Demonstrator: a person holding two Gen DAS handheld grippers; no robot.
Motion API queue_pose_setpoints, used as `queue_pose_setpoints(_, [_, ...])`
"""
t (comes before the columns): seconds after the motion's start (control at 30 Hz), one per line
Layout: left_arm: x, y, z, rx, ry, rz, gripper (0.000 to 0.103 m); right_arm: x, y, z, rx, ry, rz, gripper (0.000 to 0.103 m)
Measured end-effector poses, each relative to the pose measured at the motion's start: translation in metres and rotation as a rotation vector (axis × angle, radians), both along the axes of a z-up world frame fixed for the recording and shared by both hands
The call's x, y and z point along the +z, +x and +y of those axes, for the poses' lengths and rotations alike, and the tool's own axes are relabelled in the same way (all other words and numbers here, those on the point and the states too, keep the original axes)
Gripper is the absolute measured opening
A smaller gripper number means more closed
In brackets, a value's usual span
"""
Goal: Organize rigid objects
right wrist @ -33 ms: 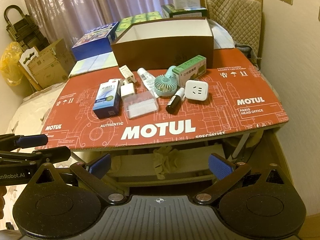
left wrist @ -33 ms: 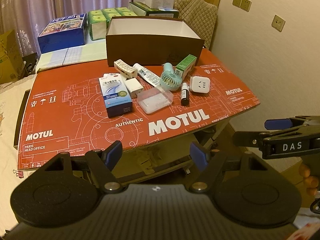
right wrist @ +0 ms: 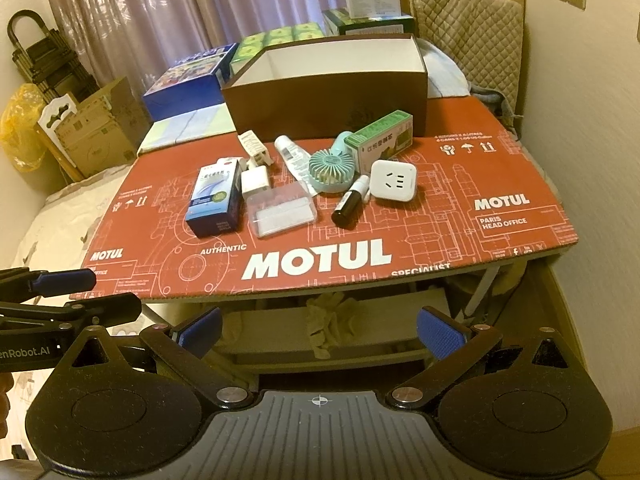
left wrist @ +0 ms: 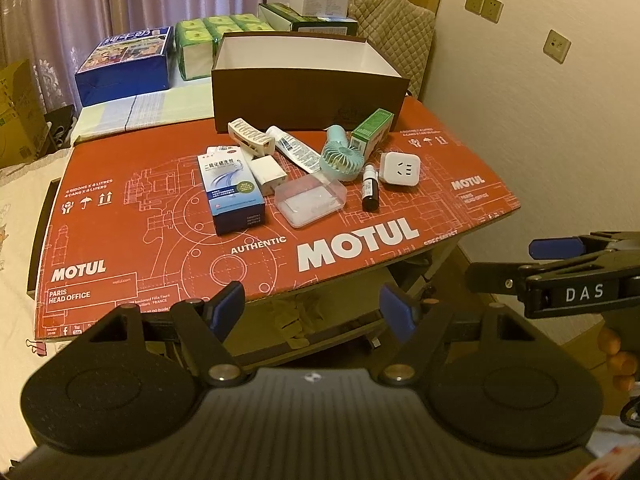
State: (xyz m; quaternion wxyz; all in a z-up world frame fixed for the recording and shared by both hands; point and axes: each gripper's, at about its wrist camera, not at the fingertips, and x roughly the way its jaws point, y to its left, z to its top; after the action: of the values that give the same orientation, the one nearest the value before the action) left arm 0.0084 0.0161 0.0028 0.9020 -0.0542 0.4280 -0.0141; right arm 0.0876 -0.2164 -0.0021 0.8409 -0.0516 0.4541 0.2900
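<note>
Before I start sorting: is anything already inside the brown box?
The brown box shows only bare white inner walls in both views. Its floor is hidden by the front wall, so low-lying contents cannot be ruled out.

- Your red printed sheet (left wrist: 400, 264) looks like matt corrugated cardboard.
- The brown box (left wrist: 308, 104) is matt card with a smooth white lining.
- Your clear case (left wrist: 310, 199) is glossy see-through plastic.
- The white socket adapter (left wrist: 400, 168) and the mint fan (left wrist: 342, 158) are smooth plastic.
- The blue carton (left wrist: 234, 190) is glossy printed paperboard.
- The dark bottle (left wrist: 370, 188) shines like glass or plastic.
- Behind, you see quilted cloth (right wrist: 468, 36) and sheer curtains (right wrist: 160, 12).
</note>
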Motion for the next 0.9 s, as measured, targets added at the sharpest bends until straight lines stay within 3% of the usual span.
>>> queue_pose_setpoints(0.9, [-0.015,0.023,0.007,-0.064,0.009,-0.003,0.071,-0.008,0.014,0.001,-0.039,0.012,0.003,0.101])
